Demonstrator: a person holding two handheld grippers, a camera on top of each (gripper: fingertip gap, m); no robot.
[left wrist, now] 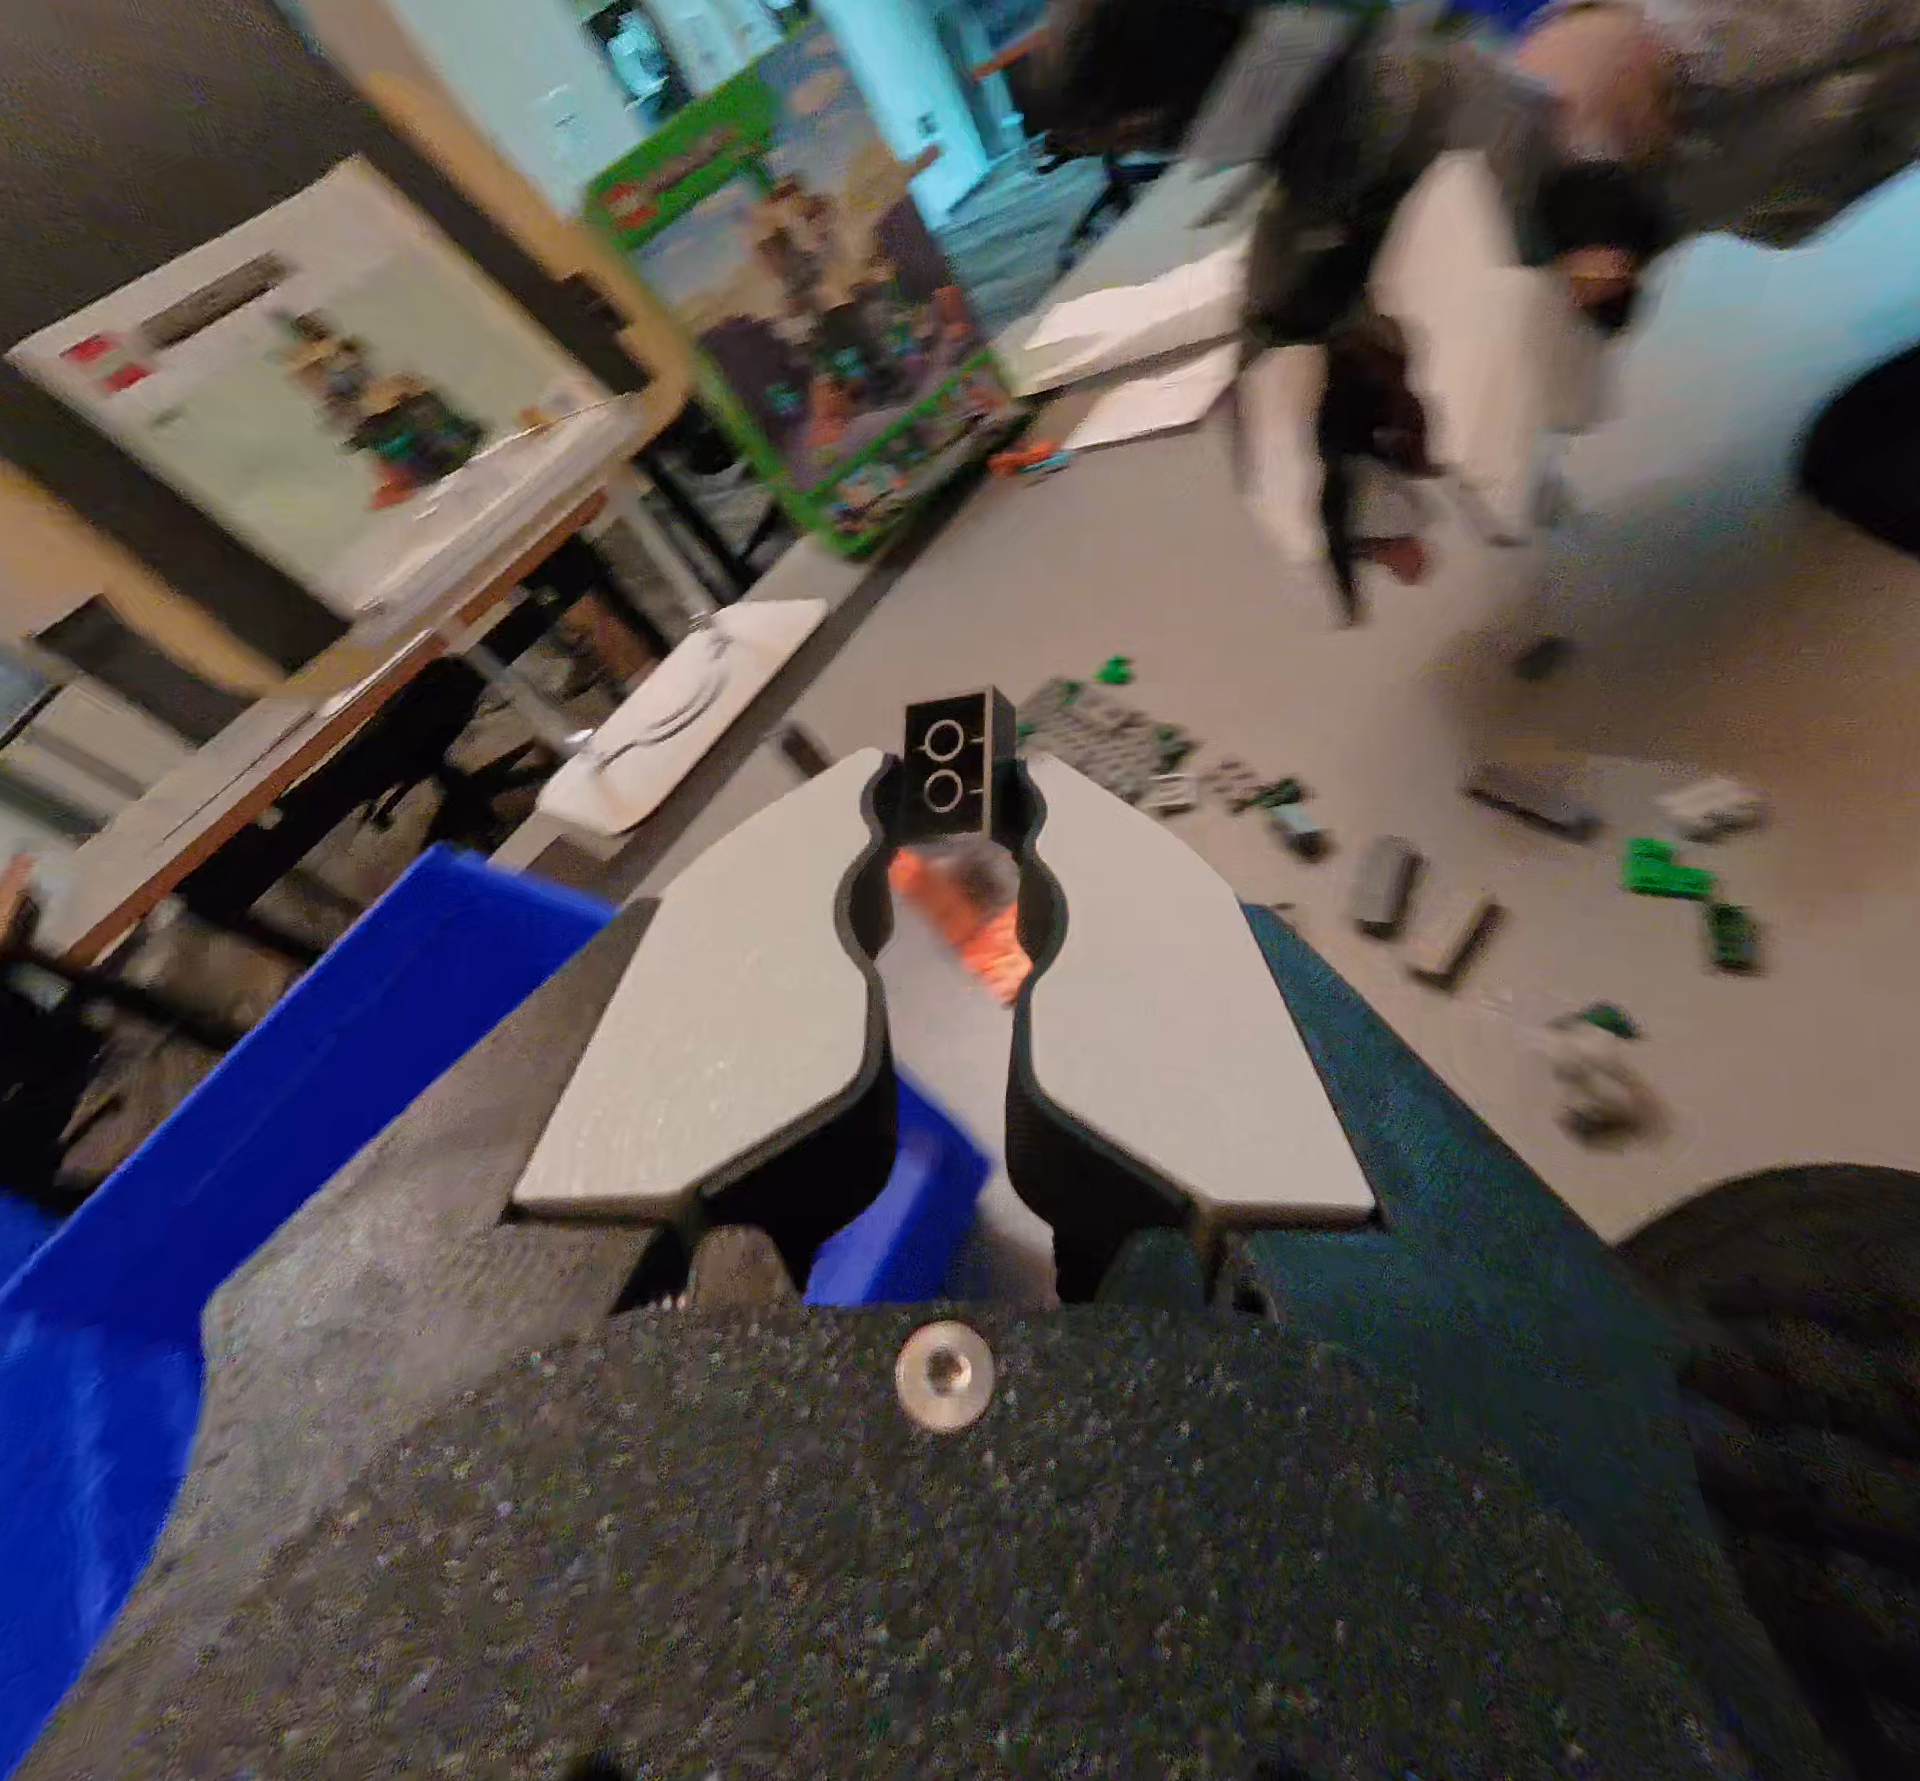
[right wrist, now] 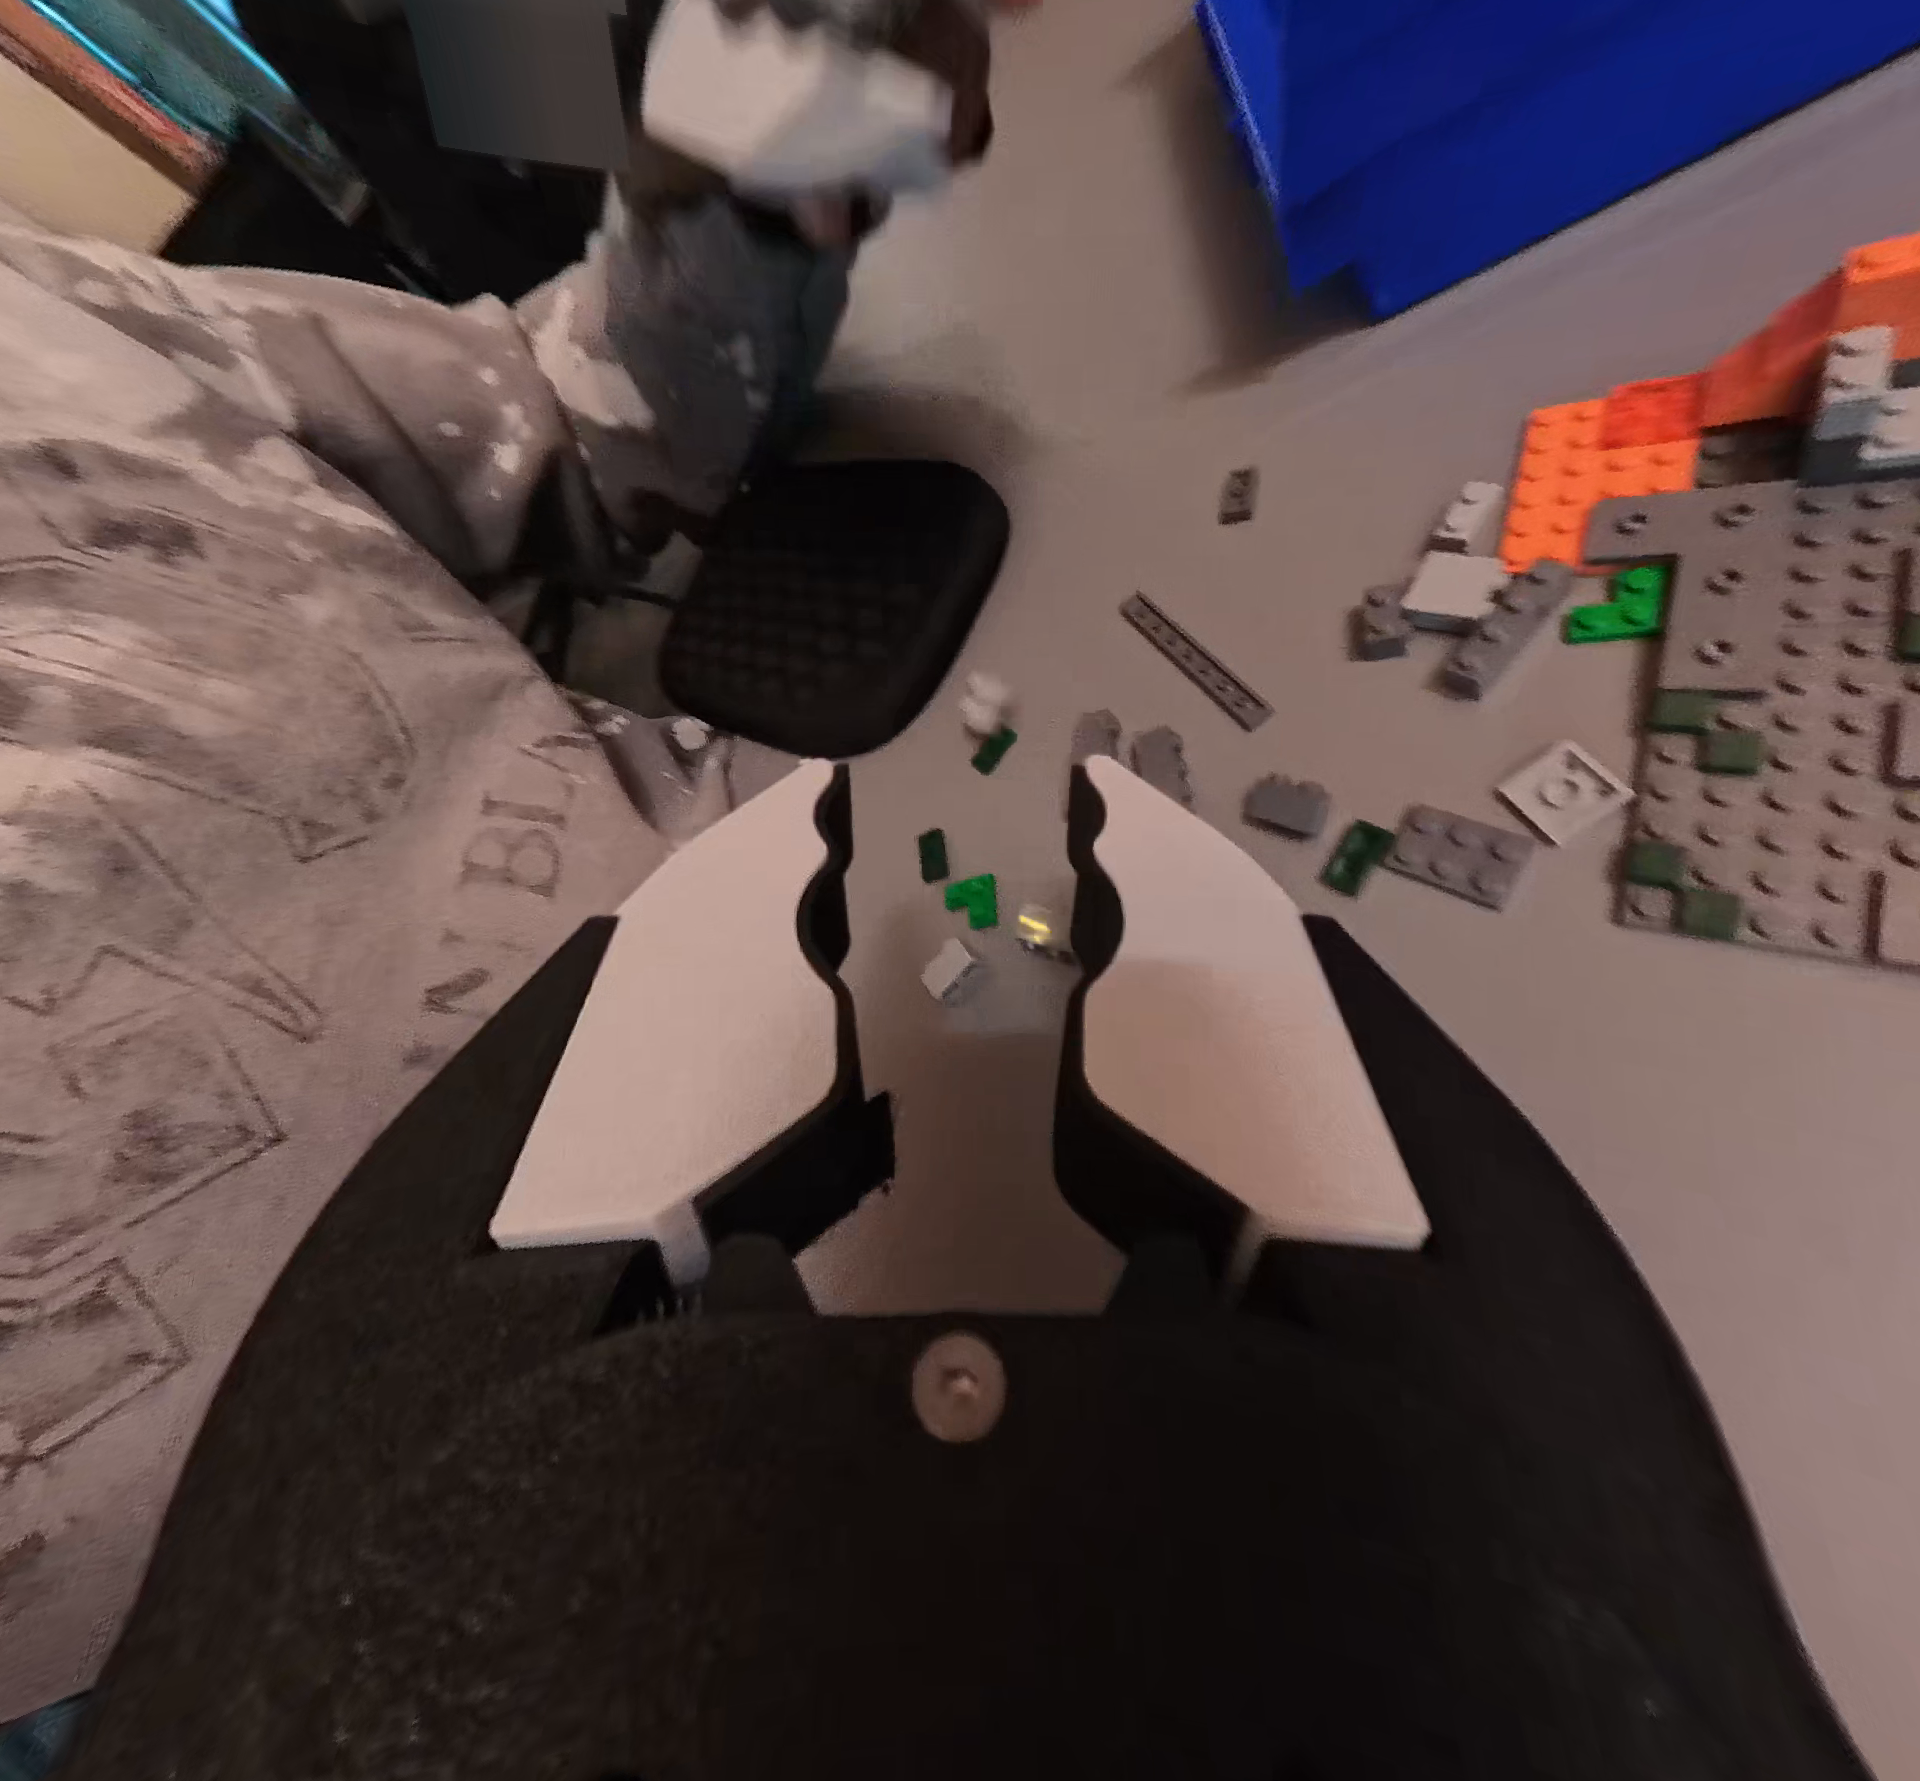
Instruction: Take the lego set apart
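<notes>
My left gripper (left wrist: 951, 796) is shut on a small black two-stud brick (left wrist: 948, 770) and holds it above the table. Part of the orange lego build (left wrist: 971, 931) shows between its fingers, below. In the right wrist view the lego set lies at the right: a grey studded baseplate (right wrist: 1787, 692) with orange plates (right wrist: 1600, 474) at its far side. My right gripper (right wrist: 956, 775) is open and empty above small loose green and white pieces (right wrist: 971, 895). The left gripper (right wrist: 800, 100) shows blurred at the top of that view.
A blue bin (left wrist: 312, 1056) stands by the left gripper and shows in the right wrist view (right wrist: 1558, 69). Loose grey and green bricks (left wrist: 1382, 884) lie scattered on the grey table. A green lego box (left wrist: 810, 329) stands at the back. A black chair seat (right wrist: 831, 599) is beyond the table edge. The gap from one gripper's tips to the other's is roughly 15 centimeters.
</notes>
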